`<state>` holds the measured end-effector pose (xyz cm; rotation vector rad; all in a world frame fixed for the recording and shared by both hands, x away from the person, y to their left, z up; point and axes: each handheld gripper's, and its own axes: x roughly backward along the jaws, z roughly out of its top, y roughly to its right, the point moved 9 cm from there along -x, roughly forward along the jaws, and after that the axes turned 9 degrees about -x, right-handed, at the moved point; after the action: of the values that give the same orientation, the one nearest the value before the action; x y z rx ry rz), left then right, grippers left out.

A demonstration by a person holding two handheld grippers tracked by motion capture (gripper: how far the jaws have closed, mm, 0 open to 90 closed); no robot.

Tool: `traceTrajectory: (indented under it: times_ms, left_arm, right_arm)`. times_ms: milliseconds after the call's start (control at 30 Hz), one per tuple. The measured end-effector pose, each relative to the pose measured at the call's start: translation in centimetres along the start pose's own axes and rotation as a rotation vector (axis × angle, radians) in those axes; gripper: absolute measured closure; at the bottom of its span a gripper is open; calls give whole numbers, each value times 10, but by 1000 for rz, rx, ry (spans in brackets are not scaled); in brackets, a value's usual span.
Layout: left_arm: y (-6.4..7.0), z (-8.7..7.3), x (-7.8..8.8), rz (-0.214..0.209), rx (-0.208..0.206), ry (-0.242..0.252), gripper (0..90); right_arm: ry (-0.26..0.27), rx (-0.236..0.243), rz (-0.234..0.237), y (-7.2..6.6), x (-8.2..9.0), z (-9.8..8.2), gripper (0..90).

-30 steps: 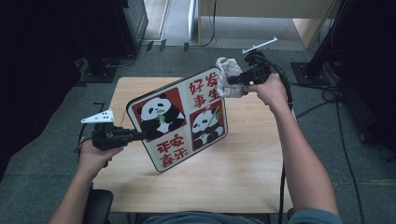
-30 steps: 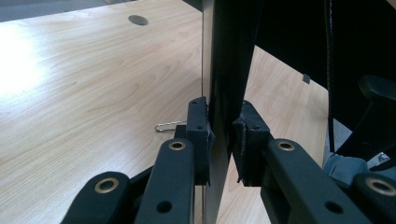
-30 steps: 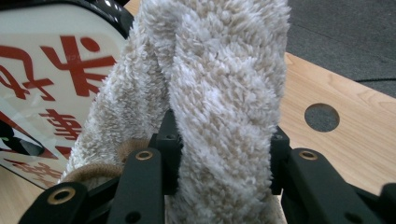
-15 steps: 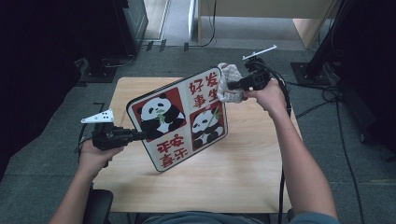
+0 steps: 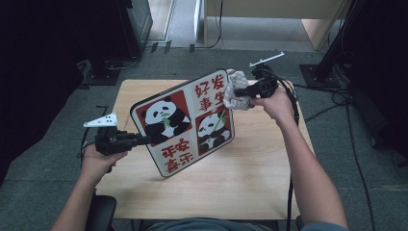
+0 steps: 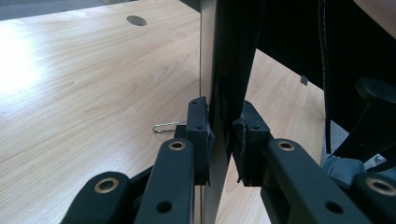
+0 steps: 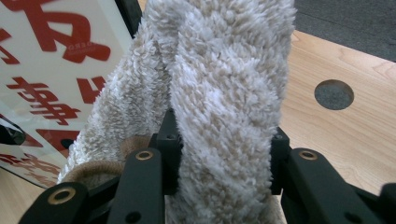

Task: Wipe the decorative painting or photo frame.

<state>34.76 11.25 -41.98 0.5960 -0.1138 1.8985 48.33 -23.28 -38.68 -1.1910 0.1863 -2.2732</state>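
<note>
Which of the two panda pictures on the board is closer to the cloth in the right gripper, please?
The smaller panda on the board, in the red square right of the other. The larger panda lies toward the left gripper, farther from the fluffy cloth.

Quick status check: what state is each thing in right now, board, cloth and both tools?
Panda board: tilted up off the table, gripped at its left edge.
Fluffy cloth: bunched, pressed on the board's top right corner.
Left tool: shut on the board's edge.
Right tool: shut on the cloth.
Paper clip: lying flat on the table.
</note>
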Motion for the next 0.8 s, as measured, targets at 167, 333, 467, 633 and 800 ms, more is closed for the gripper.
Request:
traceTrajectory:
  times_ms: [167,333,467,633,800]
  left_arm:
    - [0,0,0,1,-3,0,787]
    - [0,0,0,1,-2,1,787]
    - [0,0,0,0,-2,2,787]
    - [0,0,0,0,-3,2,787]
    - [0,0,-1,-1,-1,3,787]
  right_arm:
    - [-7,-3,1,2,-2,-6,623]
    - [-5,-8,0,4,-6,-10,623]
    - [3,-16,3,6,-8,-14,623]
    - [-6,-24,8,9,-13,-20,622]
    - [-5,-31,3,10,-15,-25,622]
